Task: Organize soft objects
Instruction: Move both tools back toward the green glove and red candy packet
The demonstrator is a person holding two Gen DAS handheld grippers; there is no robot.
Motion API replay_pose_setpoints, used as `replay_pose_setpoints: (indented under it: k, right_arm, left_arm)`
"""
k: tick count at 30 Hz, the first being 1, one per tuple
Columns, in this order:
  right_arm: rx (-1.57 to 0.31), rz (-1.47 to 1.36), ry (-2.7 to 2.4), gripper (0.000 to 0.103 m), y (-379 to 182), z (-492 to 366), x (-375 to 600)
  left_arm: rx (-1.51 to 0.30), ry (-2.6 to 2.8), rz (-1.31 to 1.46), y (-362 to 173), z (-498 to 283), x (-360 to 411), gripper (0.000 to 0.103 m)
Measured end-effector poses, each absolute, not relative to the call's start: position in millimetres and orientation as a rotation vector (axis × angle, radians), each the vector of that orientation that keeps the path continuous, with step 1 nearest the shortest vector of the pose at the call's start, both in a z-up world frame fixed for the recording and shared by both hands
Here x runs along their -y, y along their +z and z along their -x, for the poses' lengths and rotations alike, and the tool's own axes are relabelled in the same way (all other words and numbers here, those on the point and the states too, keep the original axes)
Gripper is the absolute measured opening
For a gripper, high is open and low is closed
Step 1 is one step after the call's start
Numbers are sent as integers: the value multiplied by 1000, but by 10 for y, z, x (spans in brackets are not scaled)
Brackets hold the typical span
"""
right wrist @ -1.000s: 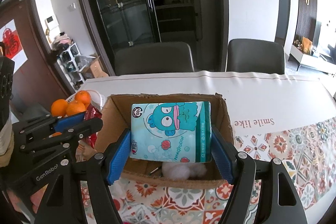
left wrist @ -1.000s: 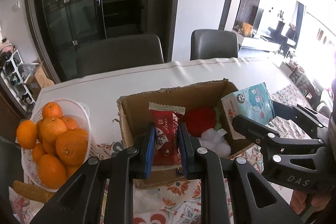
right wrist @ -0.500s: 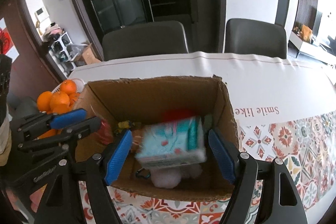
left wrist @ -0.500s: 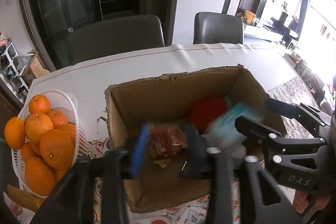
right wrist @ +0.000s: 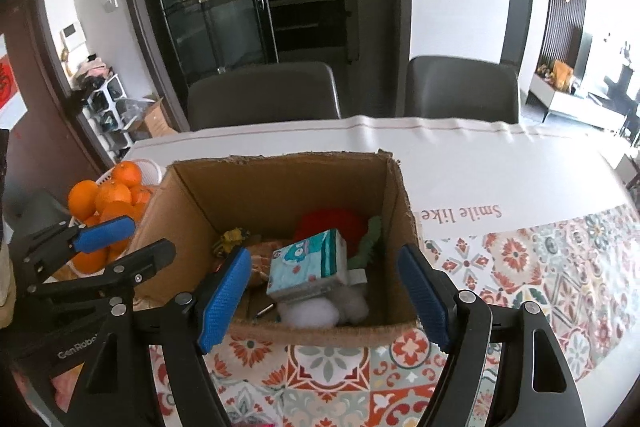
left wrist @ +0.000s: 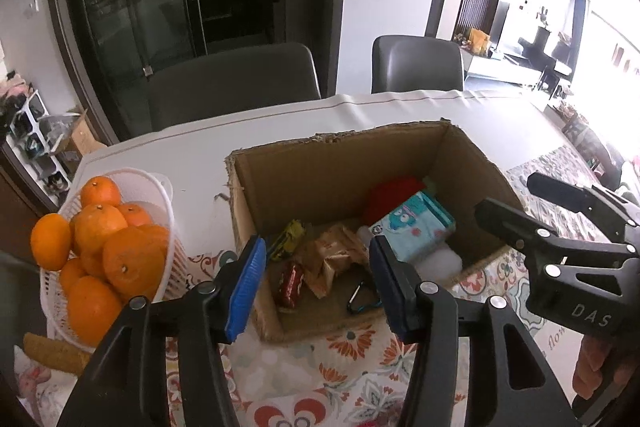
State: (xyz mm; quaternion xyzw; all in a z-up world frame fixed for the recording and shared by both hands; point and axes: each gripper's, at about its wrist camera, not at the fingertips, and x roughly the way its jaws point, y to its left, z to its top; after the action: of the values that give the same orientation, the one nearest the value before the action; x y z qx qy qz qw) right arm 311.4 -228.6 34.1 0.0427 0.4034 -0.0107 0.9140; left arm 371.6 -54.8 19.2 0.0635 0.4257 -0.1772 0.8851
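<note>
An open cardboard box (left wrist: 332, 163) (right wrist: 276, 183) stands on the table. Inside lie a teal cartoon tissue pack (left wrist: 414, 227) (right wrist: 306, 263), a red snack packet (left wrist: 290, 285), a red plush (left wrist: 392, 195) (right wrist: 332, 223), white stuffing (right wrist: 320, 309), a brown wrapper (left wrist: 332, 259) and a carabiner (left wrist: 362, 301). My left gripper (left wrist: 318, 285) is open and empty above the box's near left edge. My right gripper (right wrist: 324, 297) is open and empty above the box's near edge; it also shows in the left wrist view (left wrist: 560, 227).
A white basket of oranges (left wrist: 104, 239) (right wrist: 108, 195) stands left of the box. A patterned mat (right wrist: 520, 267) covers the near table, white cloth (left wrist: 280, 123) the far part. Two grey chairs (right wrist: 264, 95) stand behind.
Both grippers opened. The red snack packet dropped from the left and the tissue pack dropped from the right; both now lie in the box.
</note>
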Motion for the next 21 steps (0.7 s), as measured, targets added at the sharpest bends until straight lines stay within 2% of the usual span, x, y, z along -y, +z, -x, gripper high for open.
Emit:
replay_pose_setpoints:
  k: [5,21]
  right_arm:
    - [-801,-87,-11,77,452,-2857,2220]
    - [-783,-85,15,77,487,-2088,1998]
  left_arm:
    - [-848,-371,-152,322,-3439,490,57]
    - [-814,-373,-186,380,-2664,294,57]
